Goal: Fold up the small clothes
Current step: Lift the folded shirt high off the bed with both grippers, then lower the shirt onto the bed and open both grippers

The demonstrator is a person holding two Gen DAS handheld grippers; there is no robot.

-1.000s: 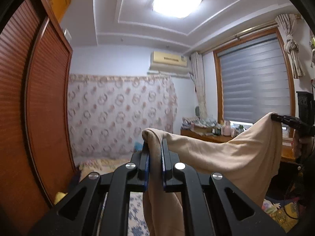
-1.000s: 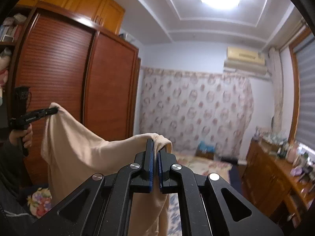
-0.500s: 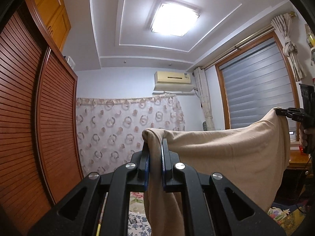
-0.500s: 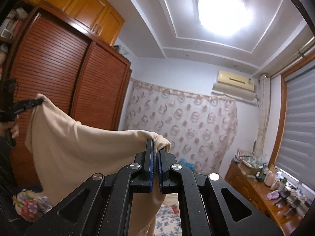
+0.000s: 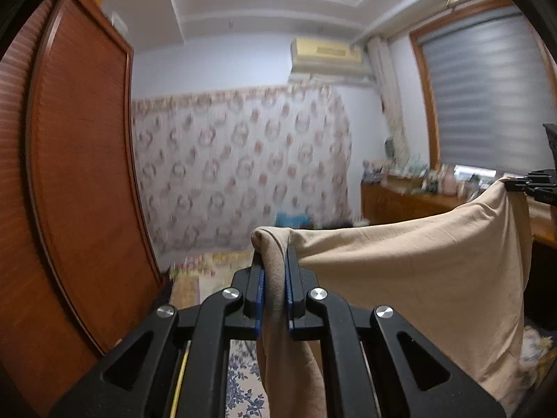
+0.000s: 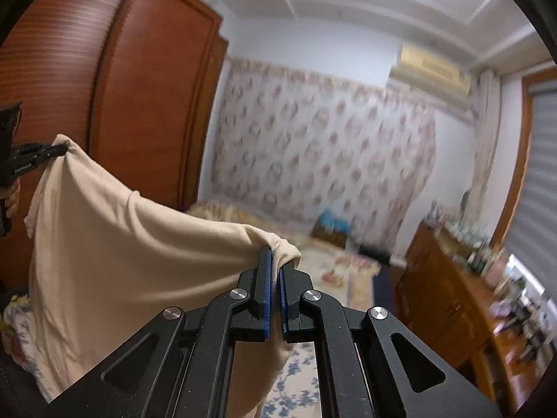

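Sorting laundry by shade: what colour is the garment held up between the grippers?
Plain beige garment, no pattern; the left wrist view shows it best.

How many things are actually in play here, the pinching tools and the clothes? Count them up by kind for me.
Grippers: 2, the left gripper and the right gripper, each shut on a top corner of the cloth.
Clothes: 1, a beige garment hanging stretched in the air between them.
Total: 3
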